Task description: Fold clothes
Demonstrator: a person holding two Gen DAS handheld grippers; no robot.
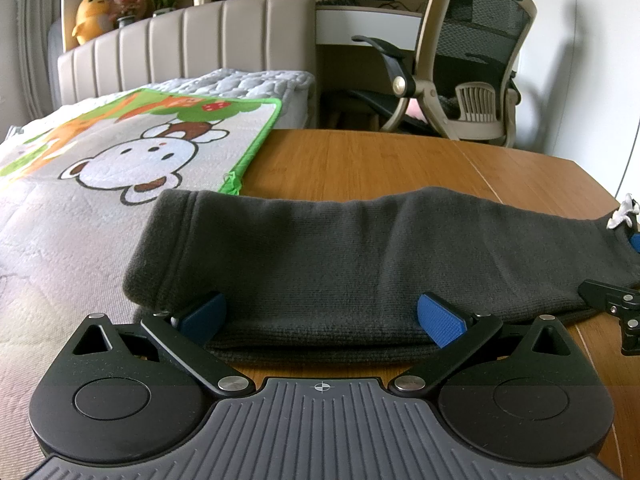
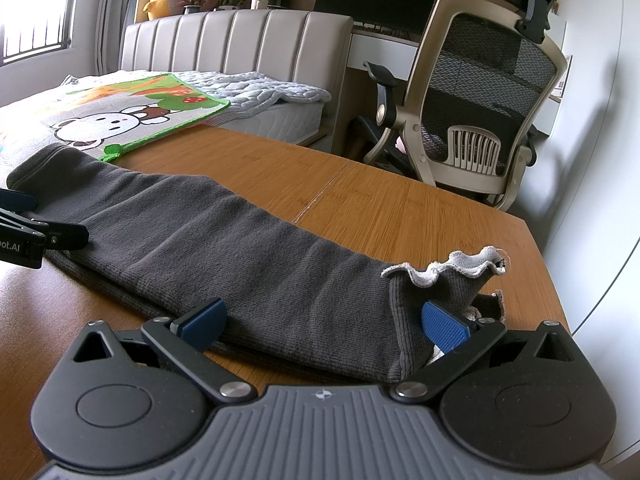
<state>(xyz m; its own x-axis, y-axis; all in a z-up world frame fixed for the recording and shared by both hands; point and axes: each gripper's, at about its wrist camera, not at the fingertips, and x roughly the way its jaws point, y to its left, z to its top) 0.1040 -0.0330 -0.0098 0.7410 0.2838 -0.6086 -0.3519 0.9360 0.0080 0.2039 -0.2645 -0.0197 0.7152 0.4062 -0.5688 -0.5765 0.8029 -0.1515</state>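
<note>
The only readable lettering is "ot.AI", seemingly cut off by the frame edge, in white on the black body of the left gripper.

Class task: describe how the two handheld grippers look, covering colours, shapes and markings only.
Both the left gripper and right gripper match: a ribbed grey body with a small crosshair mark, two round black discs, black linkage bars with silver pivots, and textured blue finger pads.

The left gripper sits low at the near edge of a folded dark grey garment on the wooden table — jaws spread wide, blue pads against the cloth. A cartoon blanket lies at the left.
</note>
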